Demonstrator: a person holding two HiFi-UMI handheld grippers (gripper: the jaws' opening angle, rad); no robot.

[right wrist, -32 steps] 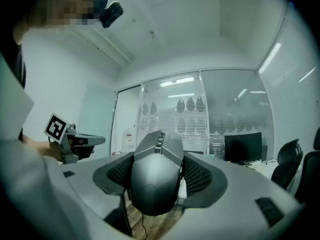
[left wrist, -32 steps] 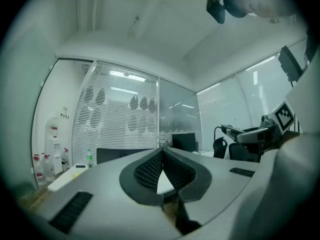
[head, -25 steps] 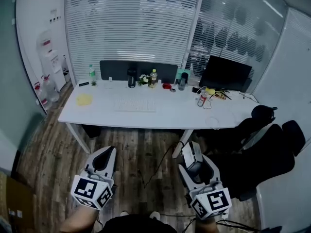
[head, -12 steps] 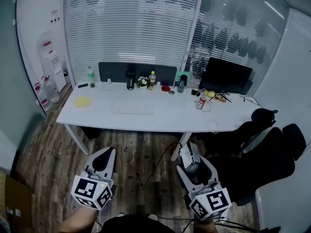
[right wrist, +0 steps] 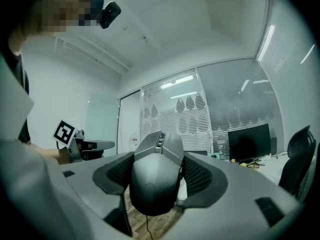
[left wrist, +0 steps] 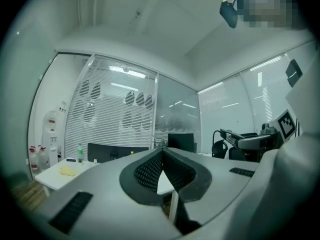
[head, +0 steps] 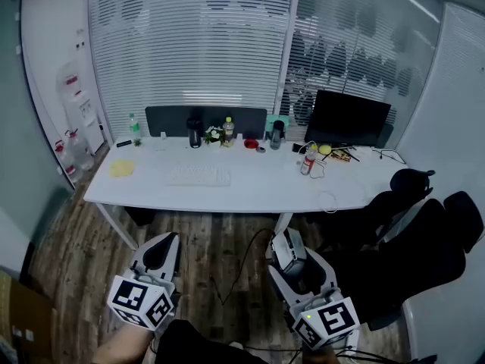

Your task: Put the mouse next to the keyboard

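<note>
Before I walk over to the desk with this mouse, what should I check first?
1. Mouse secure in the right gripper: ok, the jaws press on its sides.
2. Left gripper free: ok, jaws together on nothing.
3. Keyboard in sight on the desk: ok.
4. Bare desk surface beside the keyboard: ok, to its right.
5. Cable hanging from the mouse runs free: cannot tell.
6. Desk within reach: not ok, open floor lies between.
</note>
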